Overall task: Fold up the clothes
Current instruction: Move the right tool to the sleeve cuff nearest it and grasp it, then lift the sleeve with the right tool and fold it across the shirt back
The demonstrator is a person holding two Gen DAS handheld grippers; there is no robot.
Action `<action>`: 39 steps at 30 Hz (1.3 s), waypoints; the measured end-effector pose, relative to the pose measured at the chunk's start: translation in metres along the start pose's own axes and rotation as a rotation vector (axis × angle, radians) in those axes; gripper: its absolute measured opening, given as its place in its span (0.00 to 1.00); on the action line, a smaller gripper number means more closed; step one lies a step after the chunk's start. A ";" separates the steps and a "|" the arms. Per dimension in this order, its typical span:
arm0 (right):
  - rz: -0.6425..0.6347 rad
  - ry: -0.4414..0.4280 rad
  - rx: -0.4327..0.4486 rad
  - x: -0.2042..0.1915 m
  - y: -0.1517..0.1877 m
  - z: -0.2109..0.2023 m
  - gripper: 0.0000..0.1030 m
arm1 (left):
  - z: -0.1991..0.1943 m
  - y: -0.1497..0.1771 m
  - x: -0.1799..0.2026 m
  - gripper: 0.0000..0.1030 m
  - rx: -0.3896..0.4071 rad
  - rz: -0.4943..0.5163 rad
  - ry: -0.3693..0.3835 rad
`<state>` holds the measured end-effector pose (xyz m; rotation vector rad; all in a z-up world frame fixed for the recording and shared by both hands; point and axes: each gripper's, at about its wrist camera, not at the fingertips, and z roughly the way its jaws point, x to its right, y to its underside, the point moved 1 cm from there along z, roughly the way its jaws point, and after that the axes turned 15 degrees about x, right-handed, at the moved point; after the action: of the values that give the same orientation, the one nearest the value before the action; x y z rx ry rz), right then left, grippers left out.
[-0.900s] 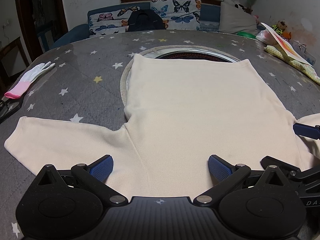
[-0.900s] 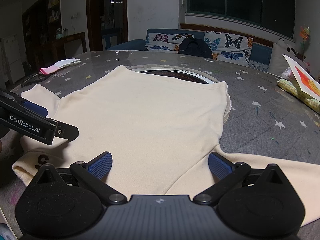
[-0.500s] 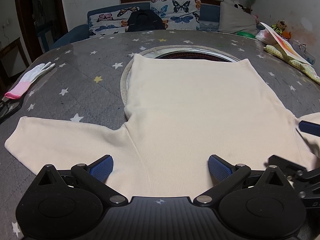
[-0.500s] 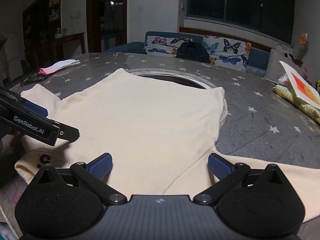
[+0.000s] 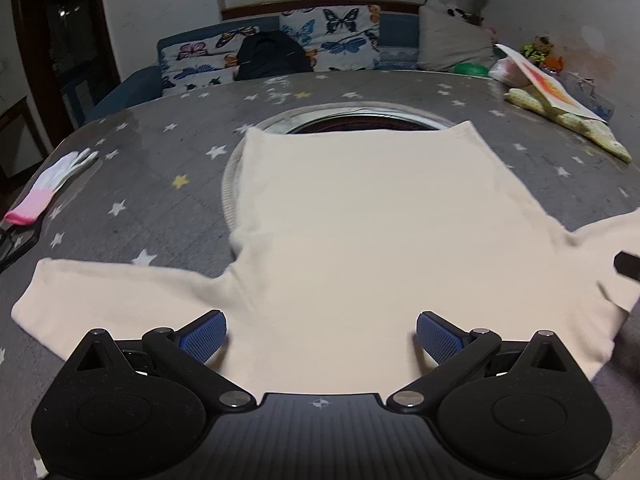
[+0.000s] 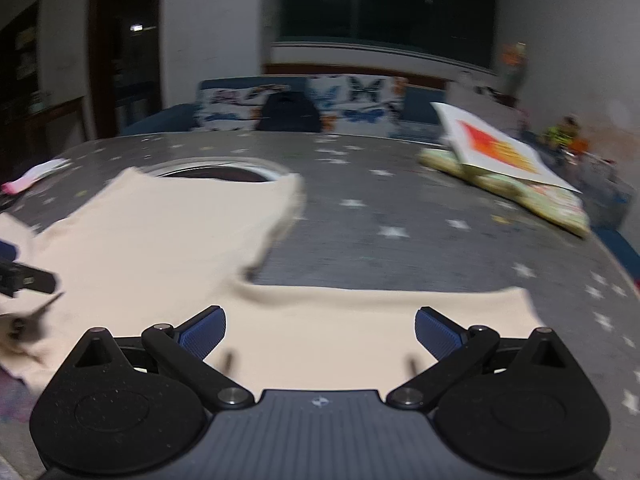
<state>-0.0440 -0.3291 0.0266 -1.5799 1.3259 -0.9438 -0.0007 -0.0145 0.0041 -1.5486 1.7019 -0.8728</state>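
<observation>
Looks like someone's living room: butterfly-print sofa (image 5: pixel 320 44), cushion (image 5: pixel 452 44), dark night window (image 6: pixel 380 12), star-patterned round surface (image 5: pixel 140 184).

A grey, star-printed tabletop (image 5: pixel 160 184) carries a cream sweater (image 5: pixel 360 240) spread flat — a pink-cuffed white glove (image 5: pixel 48 188) left, a patterned cloth (image 5: pixel 568 128) far right.

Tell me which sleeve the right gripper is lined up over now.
The right gripper, jaws open, sits over the sweater's right-hand sleeve, the one stretching toward the table edge near the book. The other sleeve lies by the left gripper.
</observation>
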 end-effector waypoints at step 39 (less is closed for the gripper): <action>0.336 0.205 0.031 0.115 0.012 -0.014 0.11 | -0.008 -0.003 0.069 1.00 0.001 0.109 0.187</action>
<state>-0.0436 -0.4455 0.0236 -1.2100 1.6489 -0.9255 -0.0110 -0.0831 0.0087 -1.3945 1.8983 -0.9874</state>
